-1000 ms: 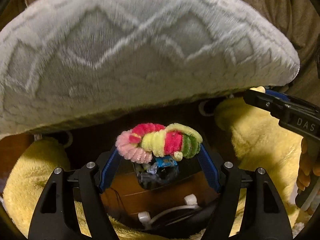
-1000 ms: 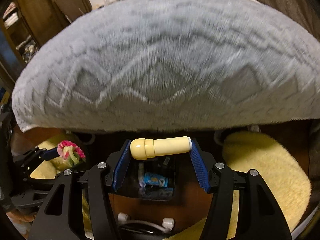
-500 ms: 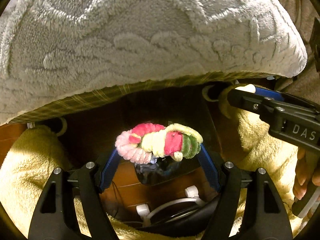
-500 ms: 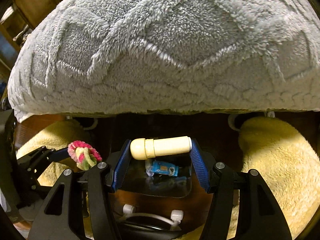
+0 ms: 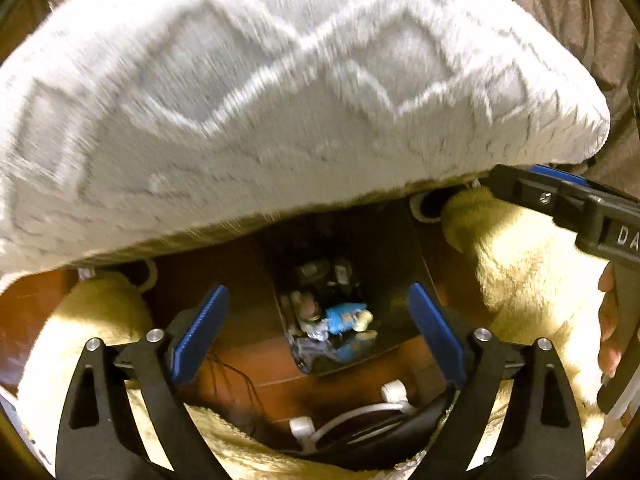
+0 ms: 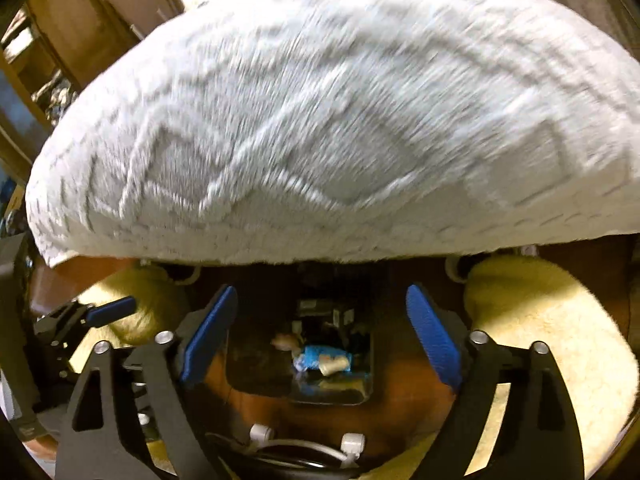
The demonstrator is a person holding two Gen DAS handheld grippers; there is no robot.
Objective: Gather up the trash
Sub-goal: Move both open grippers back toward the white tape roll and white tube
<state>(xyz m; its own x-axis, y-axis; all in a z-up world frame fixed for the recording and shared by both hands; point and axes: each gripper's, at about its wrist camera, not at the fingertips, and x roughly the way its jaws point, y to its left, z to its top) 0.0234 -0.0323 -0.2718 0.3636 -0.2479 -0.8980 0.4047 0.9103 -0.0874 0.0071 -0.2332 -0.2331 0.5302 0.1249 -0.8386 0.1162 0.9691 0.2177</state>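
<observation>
Hovering both grippers over the dark rectangular trash bin [image 5: 384,280], we judge the drop step done and the next pickup due. Left gripper [image 5: 318,334] has its jaws spread wide with nothing between the ribbed blue pads [image 5: 200,332]; right gripper [image 6: 318,334] likewise, jaws apart and empty. Inside the bin lies the trash: a crumpled blue wrapper [image 6: 320,360] with a short cream plastic cylinder [image 6: 334,366] resting on it, glossy scraps around; anything deeper is too dark to tell. Next move, as we judge it, calls for pulling away from the bin and locating more litter. Above the bin hangs a thick grey plush blanket edge [image 5: 280,100], fuzzy with raised zigzag ridges. Flanking the bin are yellow fleecy cushions [image 6: 540,340], soft and nubbly. Below the bin sits reddish wood flooring [image 5: 256,376] and a white cable [image 5: 352,416].
</observation>
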